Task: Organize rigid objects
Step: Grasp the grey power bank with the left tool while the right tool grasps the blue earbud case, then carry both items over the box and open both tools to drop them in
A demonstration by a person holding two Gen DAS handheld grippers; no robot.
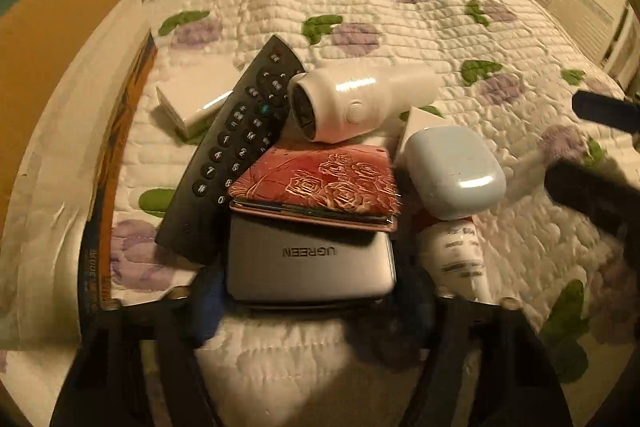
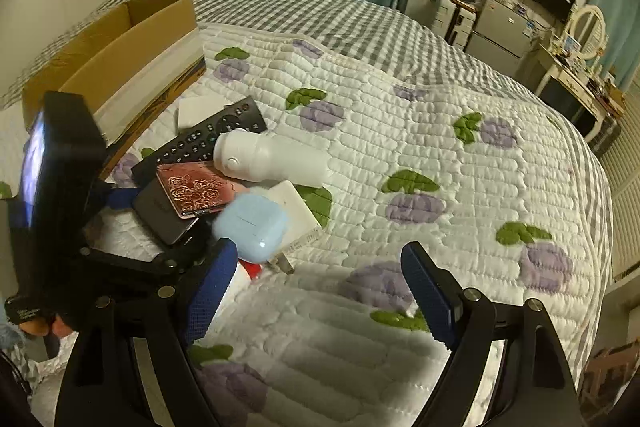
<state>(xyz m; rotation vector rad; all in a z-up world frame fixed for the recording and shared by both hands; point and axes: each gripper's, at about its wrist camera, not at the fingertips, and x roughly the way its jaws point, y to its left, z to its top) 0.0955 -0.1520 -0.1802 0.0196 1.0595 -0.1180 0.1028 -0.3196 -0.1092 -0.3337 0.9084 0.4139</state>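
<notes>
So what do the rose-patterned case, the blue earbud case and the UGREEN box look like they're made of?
Rose-patterned case: looks like embossed faux leather, reddish with a raised rose relief and a pink edge; could be printed plastic.
Blue earbud case: smooth, glossy hard plastic, with soft highlights on its rounded corners.
UGREEN box: grey satin shell, plastic or metal; the look leaves it open.
</notes>
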